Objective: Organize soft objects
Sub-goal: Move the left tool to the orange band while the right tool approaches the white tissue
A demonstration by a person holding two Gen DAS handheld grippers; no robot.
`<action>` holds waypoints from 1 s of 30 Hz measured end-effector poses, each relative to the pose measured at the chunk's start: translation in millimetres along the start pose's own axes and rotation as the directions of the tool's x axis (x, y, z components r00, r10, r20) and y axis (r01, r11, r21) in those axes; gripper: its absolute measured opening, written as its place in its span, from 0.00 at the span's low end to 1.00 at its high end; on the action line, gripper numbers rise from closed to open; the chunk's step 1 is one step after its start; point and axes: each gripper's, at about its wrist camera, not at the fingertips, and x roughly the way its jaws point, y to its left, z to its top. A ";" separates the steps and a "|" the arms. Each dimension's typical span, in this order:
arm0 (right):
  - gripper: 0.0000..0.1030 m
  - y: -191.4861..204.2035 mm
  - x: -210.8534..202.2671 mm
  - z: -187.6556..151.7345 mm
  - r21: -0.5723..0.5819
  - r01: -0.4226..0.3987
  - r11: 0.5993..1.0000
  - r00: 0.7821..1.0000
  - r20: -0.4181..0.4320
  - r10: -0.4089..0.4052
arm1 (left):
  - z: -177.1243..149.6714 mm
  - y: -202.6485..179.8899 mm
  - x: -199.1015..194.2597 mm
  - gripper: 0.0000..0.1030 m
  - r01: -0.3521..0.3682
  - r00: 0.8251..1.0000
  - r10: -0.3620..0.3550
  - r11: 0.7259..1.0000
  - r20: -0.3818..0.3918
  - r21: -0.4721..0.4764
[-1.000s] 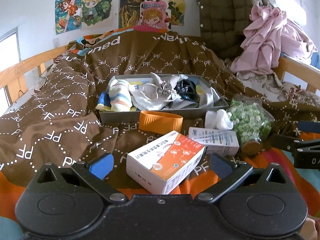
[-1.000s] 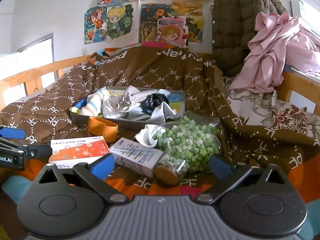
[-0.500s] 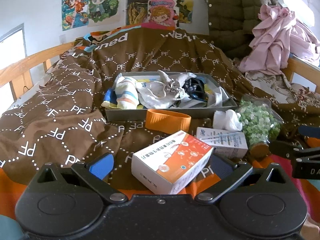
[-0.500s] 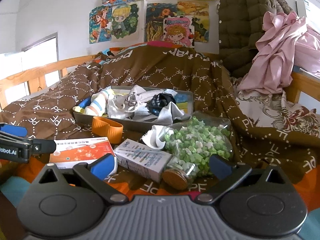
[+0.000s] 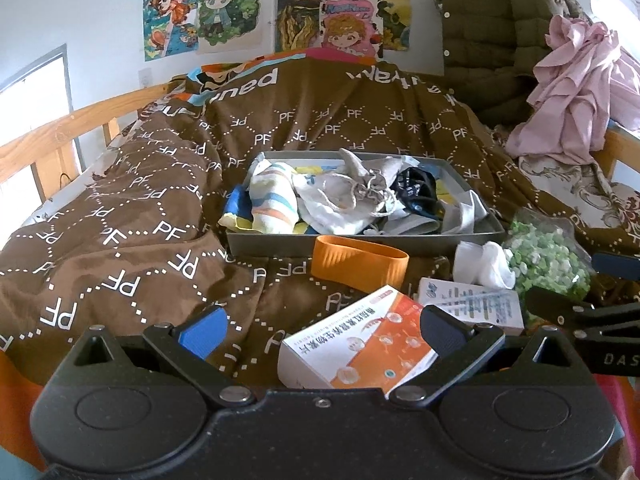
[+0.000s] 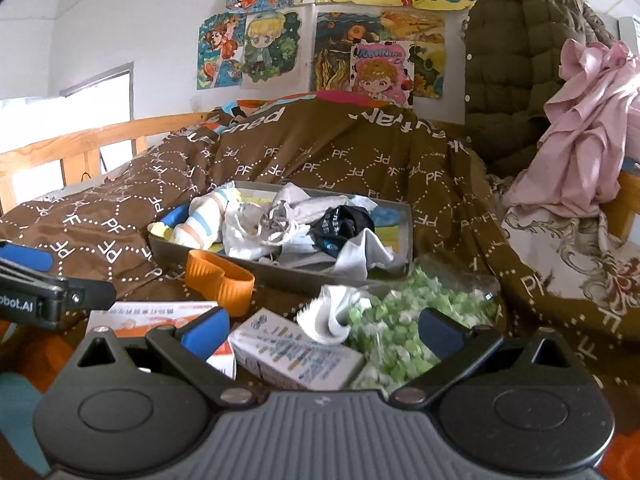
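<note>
A grey tray on the bed holds a striped sock, a white drawstring bag and a black cloth; it also shows in the right wrist view. A white rolled sock lies in front of the tray beside an orange band. My left gripper is open and empty over an orange-white box. My right gripper is open and empty, just short of the white sock.
A jar of green pieces lies on its side at the right. A white-blue box lies in front of the sock. A brown patterned blanket covers the bed. A pink garment hangs at the right, wooden rail at the left.
Both grippers have moved forward and a little right, toward the tray and the white sock. The objects have not moved.
</note>
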 end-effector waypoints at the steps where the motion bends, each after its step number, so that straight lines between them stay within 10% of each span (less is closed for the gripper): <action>1: 1.00 0.6 4.3 2.0 -0.002 0.002 1.000 1.000 -0.001 -0.002 | 1.1 0.9 1.6 0.99 -0.001 1.000 0.001 1.000 -0.001 -0.003; 30: 0.98 -3.8 70.1 1.3 -0.271 -0.004 0.963 1.000 0.015 0.009 | 35.2 -16.8 98.2 0.99 0.016 0.998 -0.012 0.998 -0.070 0.059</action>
